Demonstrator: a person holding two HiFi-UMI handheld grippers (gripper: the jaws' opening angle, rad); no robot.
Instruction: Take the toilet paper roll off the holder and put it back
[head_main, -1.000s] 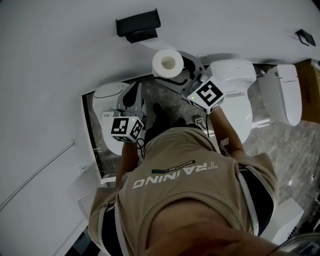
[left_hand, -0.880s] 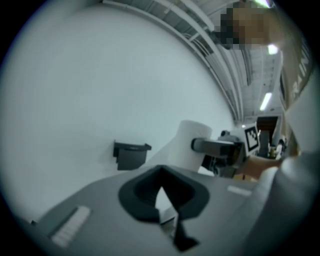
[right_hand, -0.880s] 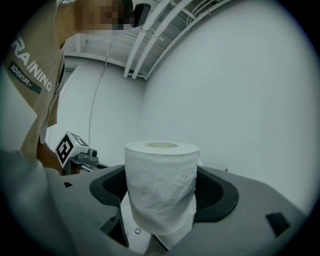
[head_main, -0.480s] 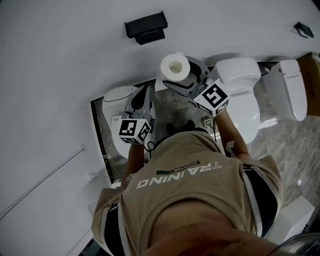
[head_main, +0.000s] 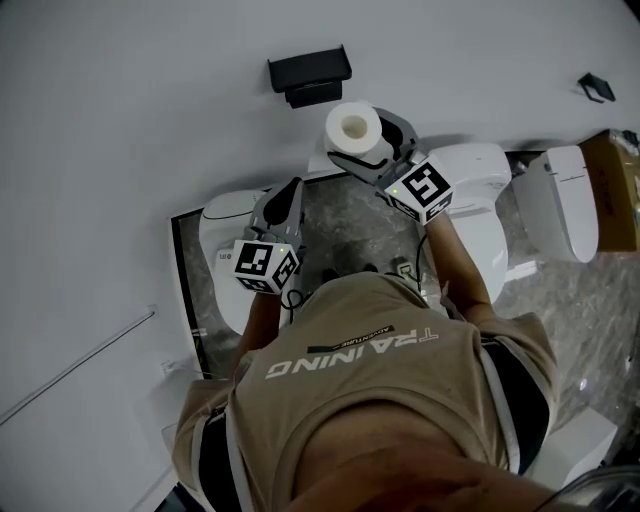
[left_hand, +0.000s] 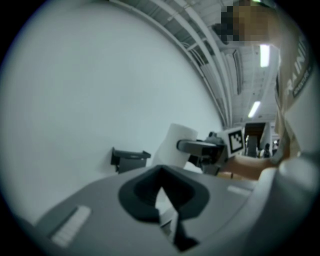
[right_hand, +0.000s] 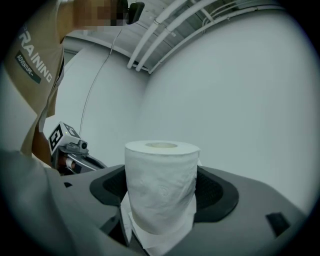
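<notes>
Moved: over the past second, we have brought the right gripper (head_main: 372, 140) and its load up the plain white wall (head_main: 120, 120), so they now sit just below the wall fitting. The left gripper (head_main: 283, 195) has stayed low.
Wall: it offers no edge to steady against, so our aim at the fitting depends on sight alone.
Toilet: the white ceramic toilet (head_main: 480, 170) stands under our working spot. If the roll slips, we judge it would fall onto the toilet or the grey marbled floor (head_main: 350, 225).
Right gripper: the jaws are clamped on the sides of the roll. Squeezing harder would crush the soft paper, while loosening would let it drop.
Left gripper: the jaws are together with nothing between them, well apart from the roll.
Roll: the white toilet paper roll (head_main: 352, 127) is off its holder and stands upright in the jaws, with its core hole facing up. Its lower end is cut off in the right gripper view.
Holder: the small black wall-mounted holder (head_main: 308, 70) is empty. No view shows us its peg or slot, so the roll could miss it or go on crooked.
Outer sheet: the loose outer sheet (right_hand: 165, 232) hangs slack and could snag or unwind.
</notes>
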